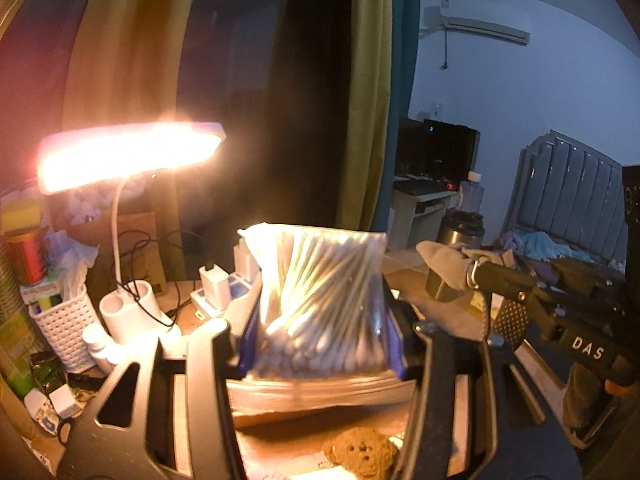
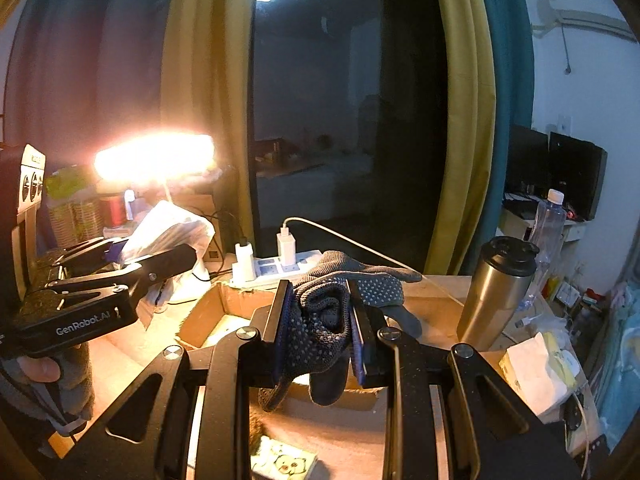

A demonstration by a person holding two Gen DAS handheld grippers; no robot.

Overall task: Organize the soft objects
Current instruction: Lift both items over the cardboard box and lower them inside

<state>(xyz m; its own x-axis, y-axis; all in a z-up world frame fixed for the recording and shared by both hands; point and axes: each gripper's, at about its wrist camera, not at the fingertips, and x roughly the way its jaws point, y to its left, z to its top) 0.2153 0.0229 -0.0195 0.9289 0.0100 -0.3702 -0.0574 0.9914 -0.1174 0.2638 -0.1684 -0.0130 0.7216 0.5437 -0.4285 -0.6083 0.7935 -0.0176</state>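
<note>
Clear, crinkled plastic forms the bag of cotton swabs (image 1: pixel 320 304) that is gripped between the blue-padded fingers of the left claw (image 1: pixel 320 344) at the centre of the left wrist frame; white-tipped sticks are packed inside it in a slanted bundle. A knitted grey glove (image 2: pixel 324 320), dotted with small rubber grips, is pinched in a crumpled fold by the right claw (image 2: pixel 320 328), which is closed narrowly on it, at the centre of the right wrist frame. An open cardboard box (image 2: pixel 208 312) is seen on the wooden counter (image 2: pixel 432 304) below the glove. A brushed-steel flask (image 2: pixel 500 288) with a black lid is stood at the right. A white woven basket (image 1: pixel 64 328) at lower left is filled with small items. A glaring desk lamp (image 1: pixel 128 156) is lit at left.
</note>
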